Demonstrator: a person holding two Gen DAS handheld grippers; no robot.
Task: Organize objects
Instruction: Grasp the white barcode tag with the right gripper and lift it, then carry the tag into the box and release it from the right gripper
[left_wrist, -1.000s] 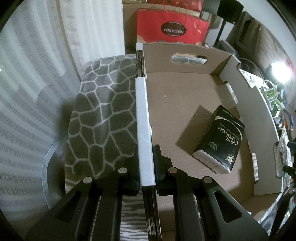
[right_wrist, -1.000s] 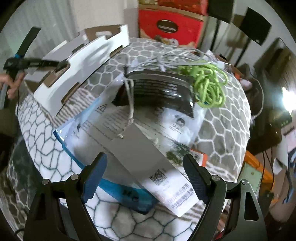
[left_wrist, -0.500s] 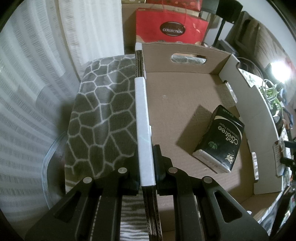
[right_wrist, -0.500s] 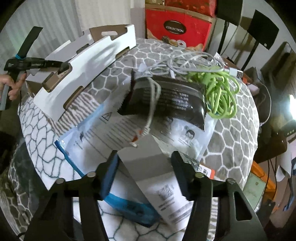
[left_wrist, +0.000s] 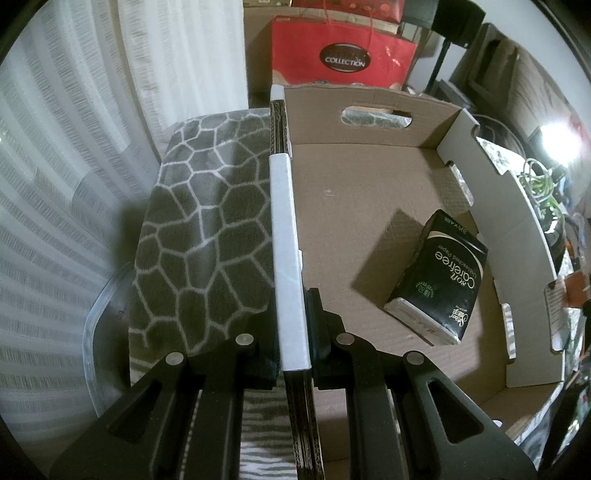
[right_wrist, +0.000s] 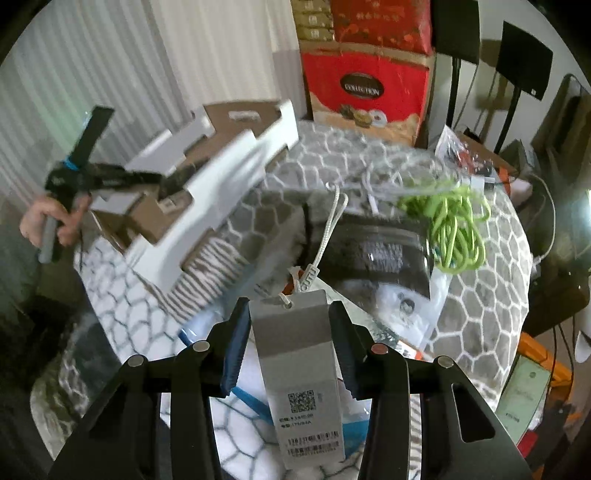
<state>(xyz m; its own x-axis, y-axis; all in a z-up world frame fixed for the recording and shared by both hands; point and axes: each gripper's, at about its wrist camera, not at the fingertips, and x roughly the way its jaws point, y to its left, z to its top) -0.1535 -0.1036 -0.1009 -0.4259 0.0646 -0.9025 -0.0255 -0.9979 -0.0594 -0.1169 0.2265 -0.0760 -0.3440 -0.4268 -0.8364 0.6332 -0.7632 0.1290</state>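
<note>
My left gripper (left_wrist: 291, 325) is shut on the near wall (left_wrist: 286, 236) of a shallow cardboard box (left_wrist: 354, 177). A black tissue pack (left_wrist: 439, 284) lies inside the box at the right. My right gripper (right_wrist: 290, 332) is shut on a grey price tag (right_wrist: 295, 354), lifted above the table, its white cord (right_wrist: 328, 229) trailing up. Beneath lie a clear plastic bag (right_wrist: 402, 310) with a dark garment (right_wrist: 380, 247), and a green cable bundle (right_wrist: 454, 221). The box (right_wrist: 207, 192) and the left gripper (right_wrist: 74, 177) show at the left of the right wrist view.
A grey hexagon-pattern blanket (right_wrist: 480, 295) covers the round table. A red gift box (right_wrist: 365, 92) stands behind. White cables (right_wrist: 373, 181) lie near the green ones. A blue-edged plastic bag (right_wrist: 251, 398) lies under my right gripper. Curtains (left_wrist: 66, 147) hang at the left.
My right gripper has closed on the grey tag and lifted it away from the table. The left gripper keeps its hold on the box wall, unmoved.
</note>
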